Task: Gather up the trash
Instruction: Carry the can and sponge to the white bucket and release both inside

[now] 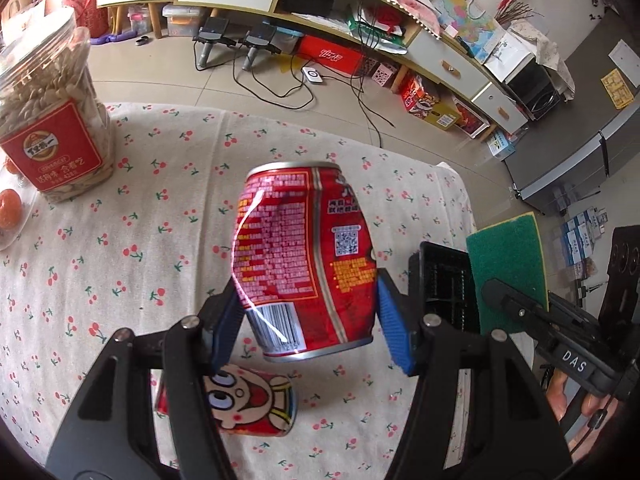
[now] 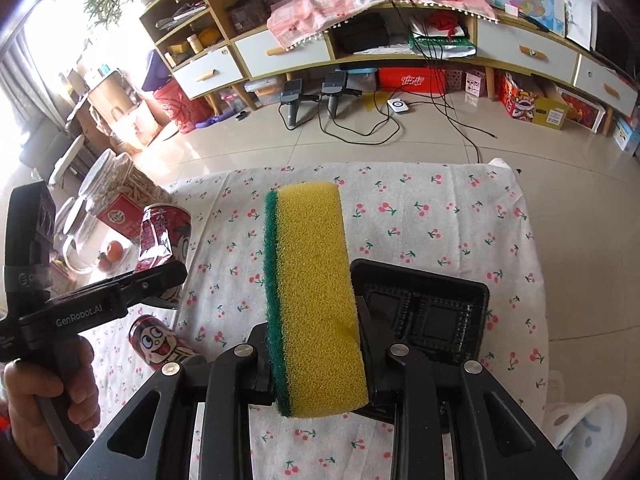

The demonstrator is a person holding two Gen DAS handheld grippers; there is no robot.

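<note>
The worktop (image 1: 168,208), draped in a cherry-print cloth, fills both views. At its far left corner stands a clear jar of seeds (image 1: 48,120) with a red label, with orange fruit (image 1: 9,208) on a plate beside it. A black plastic tray (image 2: 424,312) rests on the cloth near the right edge. The right hand-held gripper (image 2: 316,364) is clamped on a yellow-and-green sponge (image 2: 316,292), held on edge above the cloth just left of the tray. The left hand-held gripper (image 1: 308,316) pinches a dented red can (image 1: 308,256) between its blue pads (image 1: 394,320), lifted clear of the cloth. A second cartoon-face can (image 1: 248,404) lies on its side below it.
</note>
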